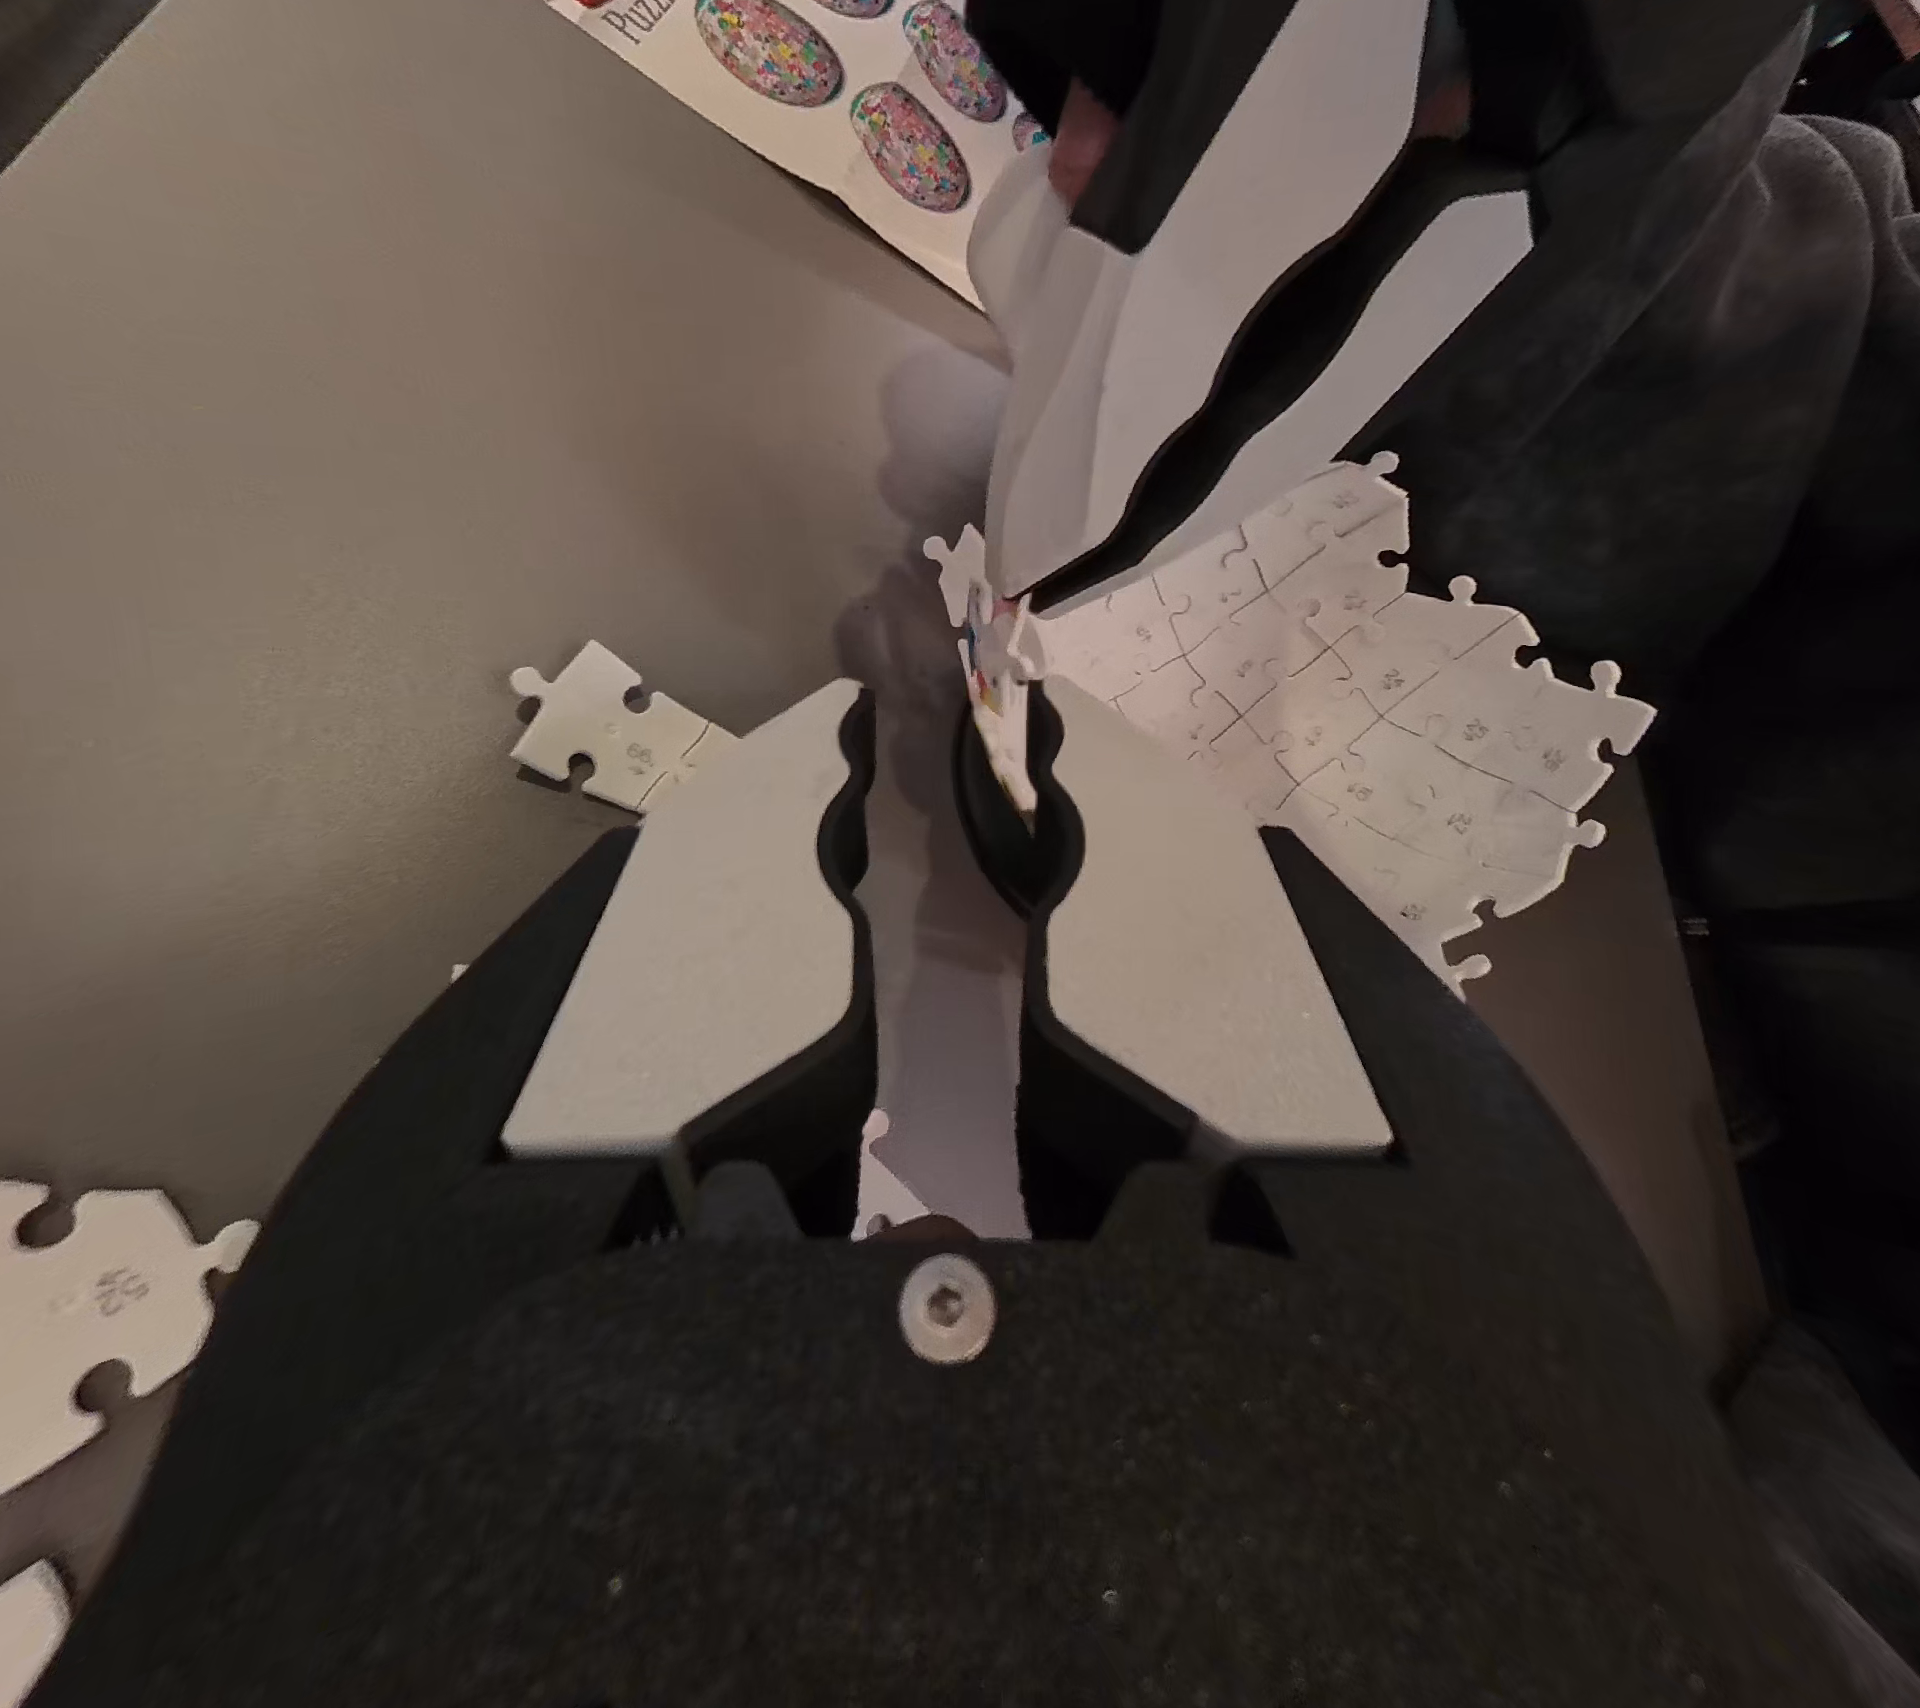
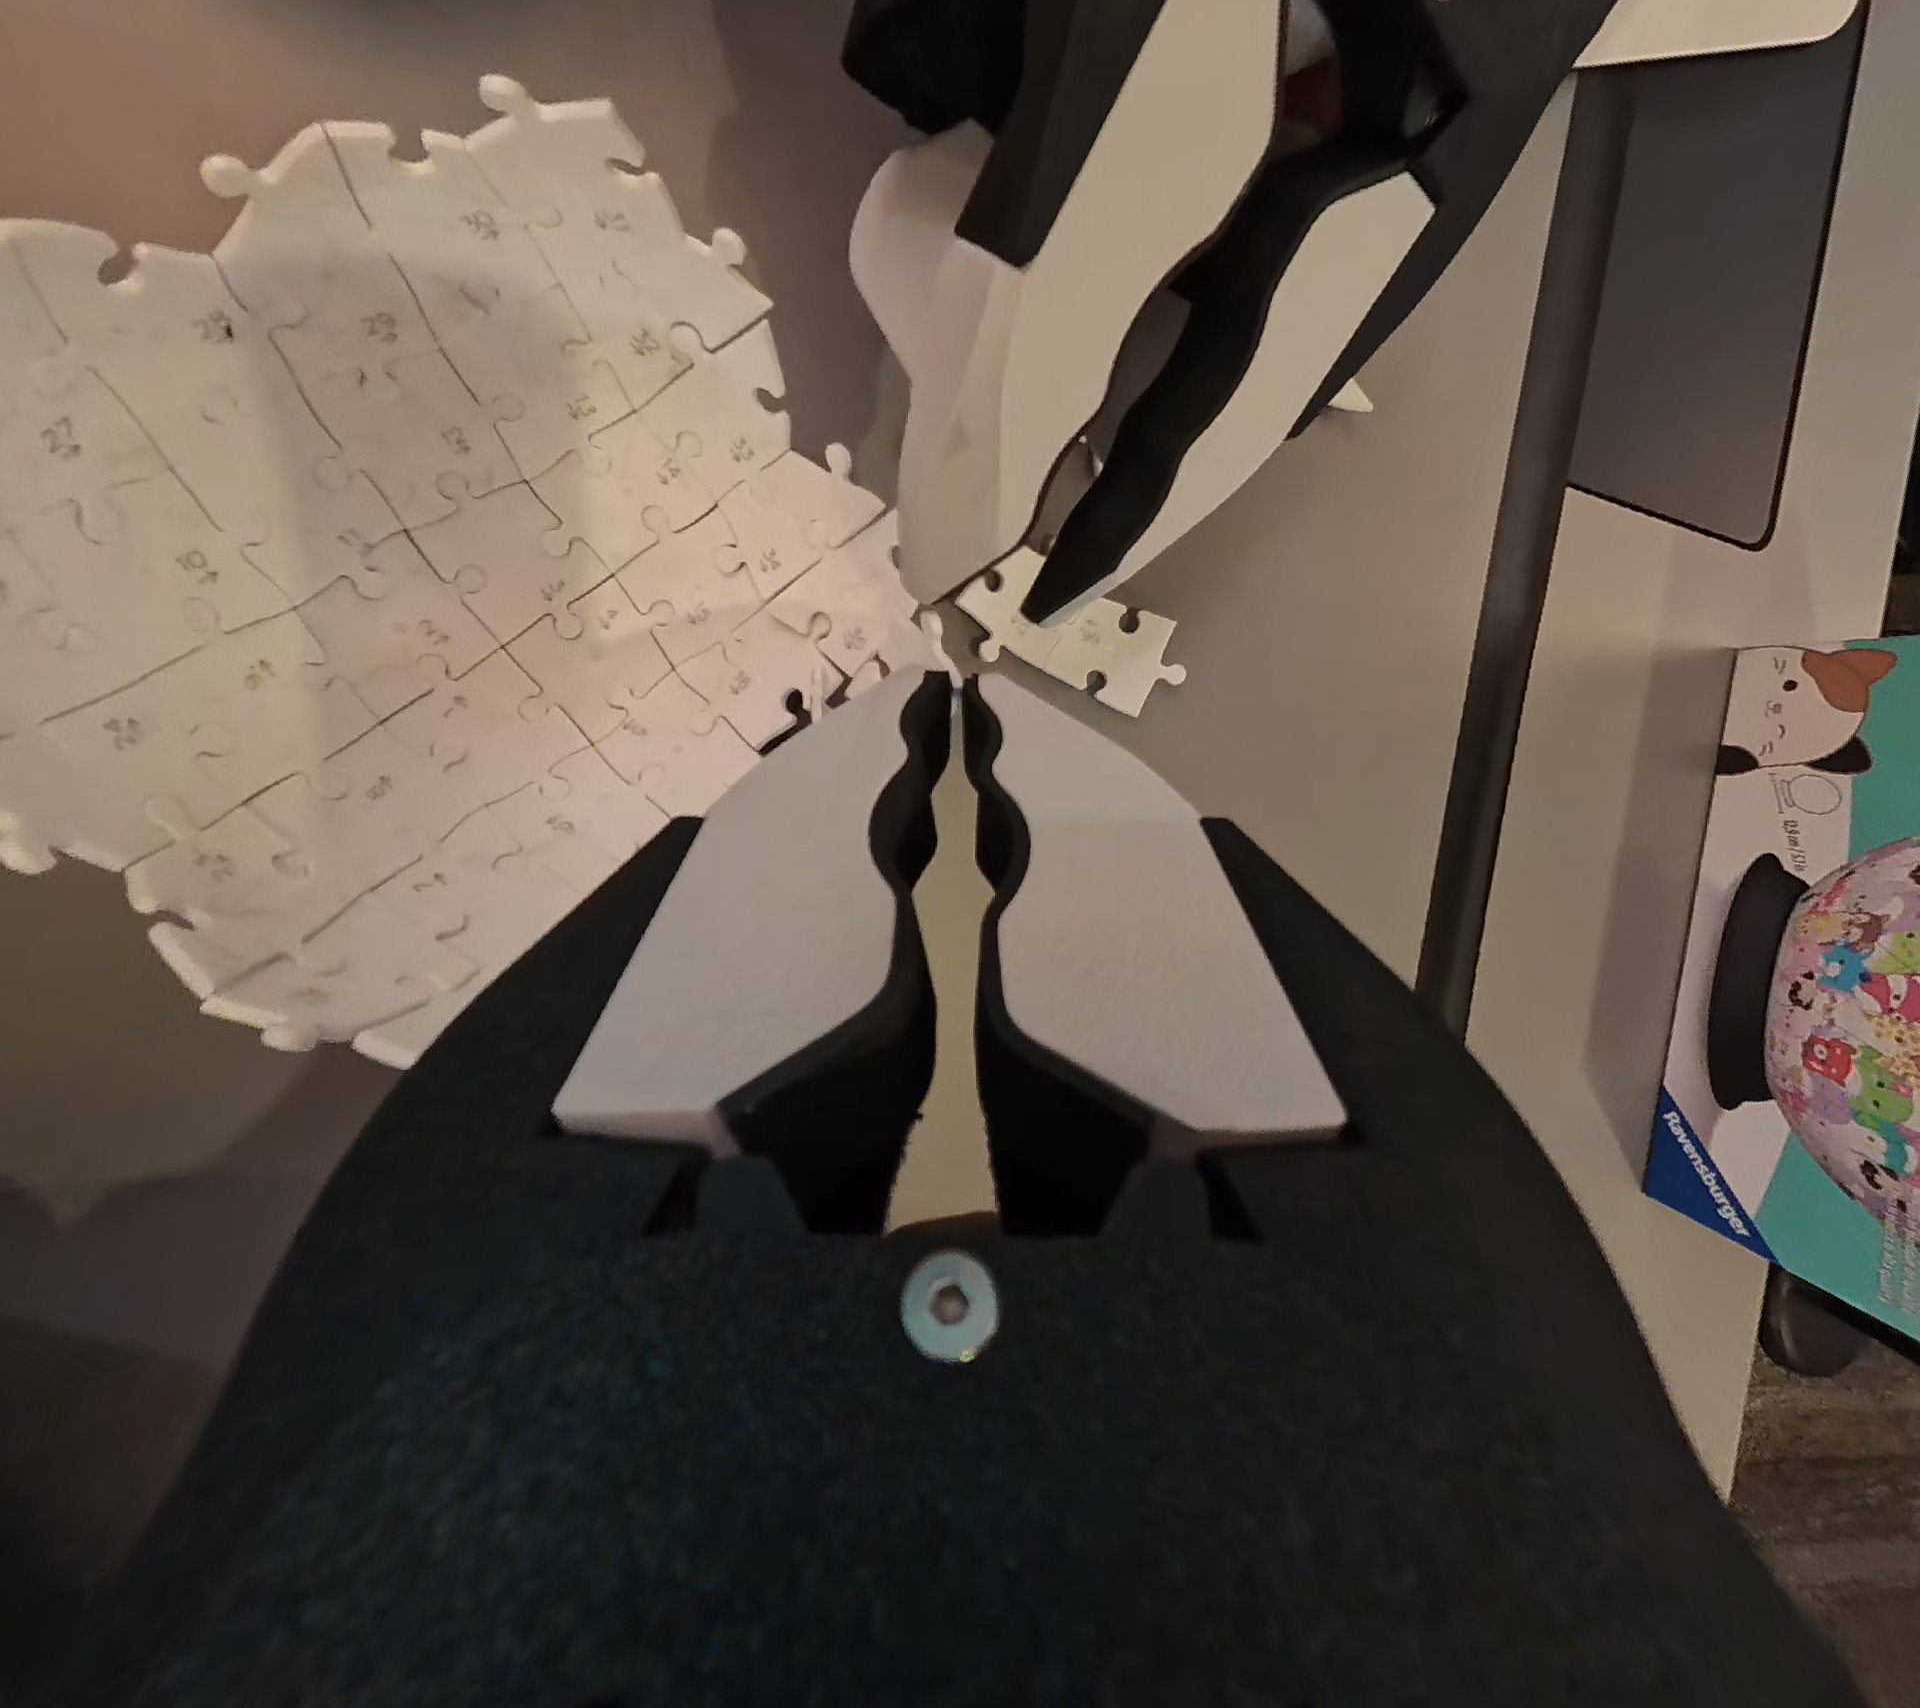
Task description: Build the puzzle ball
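A curved section of joined white puzzle pieces (image 2: 416, 515), numbered backs up, is held above the grey table; it also shows in the left wrist view (image 1: 1351, 723). My right gripper (image 2: 954, 687) is shut on the section's edge piece (image 1: 992, 671), which shows edge-on with its coloured face. In the left wrist view the right gripper (image 1: 1023, 596) comes in from the top. My left gripper (image 1: 948, 702) is open, its jaws on either side of that edge piece and its right finger close to it. In the right wrist view the left gripper (image 2: 982, 609) hangs over two joined loose pieces (image 2: 1081, 645).
The two joined pieces (image 1: 613, 723) lie on the table left of my left gripper. More loose pieces (image 1: 104, 1295) lie at the lower left. An instruction sheet (image 1: 748, 27) lies at the back. The puzzle box (image 2: 1818, 931) stands beyond the table's right edge (image 2: 1507, 619). Left and right tips are no more than a few centimetres apart.
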Available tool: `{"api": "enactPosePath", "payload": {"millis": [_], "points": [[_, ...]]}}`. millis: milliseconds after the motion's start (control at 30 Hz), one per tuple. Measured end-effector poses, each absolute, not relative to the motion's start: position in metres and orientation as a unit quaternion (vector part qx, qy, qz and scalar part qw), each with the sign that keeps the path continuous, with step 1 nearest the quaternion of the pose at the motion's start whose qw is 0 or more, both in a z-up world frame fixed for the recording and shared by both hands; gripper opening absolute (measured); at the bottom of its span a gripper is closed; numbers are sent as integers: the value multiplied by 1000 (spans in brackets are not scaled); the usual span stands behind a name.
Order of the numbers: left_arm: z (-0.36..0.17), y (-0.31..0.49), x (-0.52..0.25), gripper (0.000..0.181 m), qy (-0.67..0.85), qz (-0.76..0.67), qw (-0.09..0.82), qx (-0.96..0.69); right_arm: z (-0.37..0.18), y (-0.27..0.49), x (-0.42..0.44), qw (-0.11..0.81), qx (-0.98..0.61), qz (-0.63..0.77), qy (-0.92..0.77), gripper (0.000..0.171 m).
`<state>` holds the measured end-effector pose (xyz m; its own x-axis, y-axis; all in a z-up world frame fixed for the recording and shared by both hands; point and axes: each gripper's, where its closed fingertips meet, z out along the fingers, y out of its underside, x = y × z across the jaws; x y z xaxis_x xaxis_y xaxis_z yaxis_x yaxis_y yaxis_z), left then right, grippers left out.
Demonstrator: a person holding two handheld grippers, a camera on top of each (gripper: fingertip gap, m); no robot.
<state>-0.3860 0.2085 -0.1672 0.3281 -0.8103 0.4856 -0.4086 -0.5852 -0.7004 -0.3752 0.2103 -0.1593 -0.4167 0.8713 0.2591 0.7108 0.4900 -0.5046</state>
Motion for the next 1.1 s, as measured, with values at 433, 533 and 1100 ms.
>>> {"api": "enactPosePath", "payload": {"millis": [433, 533, 1100], "points": [[-168, 204, -381, 29, 401, -427, 227, -778, -158, 220, -373, 213, -552, 201, -781, 2], [-171, 204, -381, 29, 405, -419, 223, -782, -158, 217, -372, 200, -558, 216, -776, 2], [-174, 200, -377, 17, 418, -410, 213, -782, -153, 211, -374, 185, -555, 261, -768, 2]]}}
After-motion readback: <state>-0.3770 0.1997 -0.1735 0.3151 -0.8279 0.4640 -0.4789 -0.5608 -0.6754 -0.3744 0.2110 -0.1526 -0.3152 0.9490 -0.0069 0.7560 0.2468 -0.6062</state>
